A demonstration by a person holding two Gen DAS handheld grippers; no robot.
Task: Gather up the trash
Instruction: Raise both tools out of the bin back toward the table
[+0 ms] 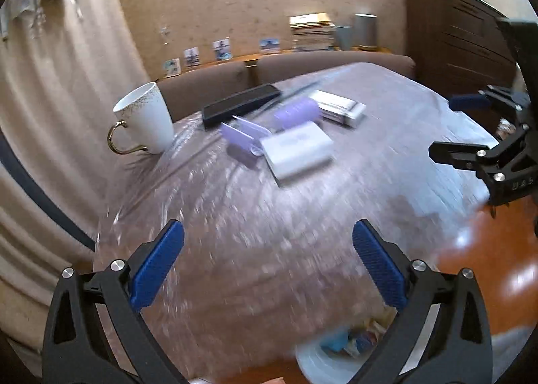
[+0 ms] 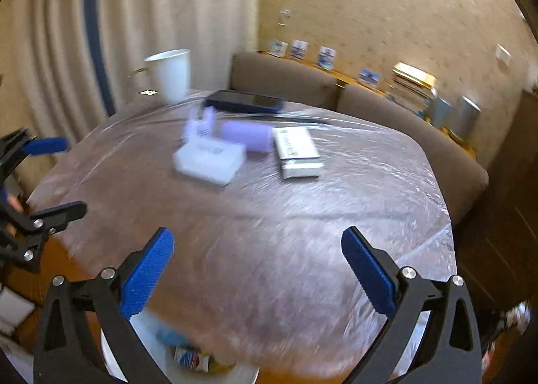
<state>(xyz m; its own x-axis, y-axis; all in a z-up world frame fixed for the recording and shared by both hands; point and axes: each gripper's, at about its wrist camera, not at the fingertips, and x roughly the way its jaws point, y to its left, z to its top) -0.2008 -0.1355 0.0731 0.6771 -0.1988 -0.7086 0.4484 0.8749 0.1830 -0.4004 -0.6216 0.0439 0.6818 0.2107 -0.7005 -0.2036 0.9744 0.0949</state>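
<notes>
A white bin (image 1: pixel 319 362) holding wrappers sits on the floor below the table's near edge; it also shows in the right wrist view (image 2: pixel 151 343), with trash (image 2: pixel 188 355) inside. My left gripper (image 1: pixel 267 269) is open and empty above the near table edge. My right gripper (image 2: pixel 257 271) is open and empty, also over the near edge. The right gripper shows at the right of the left wrist view (image 1: pixel 470 128). The left gripper shows at the left of the right wrist view (image 2: pixel 50 179).
The plastic-covered table (image 2: pixel 336 199) holds a white mug (image 1: pixel 146 118), a dark phone (image 1: pixel 240 103), a purple cylinder (image 1: pixel 296 113), purple clips (image 1: pixel 242 135), a white box (image 1: pixel 297 152) and a white-green box (image 2: pixel 297 150). A brown sofa (image 2: pixel 386 115) stands behind.
</notes>
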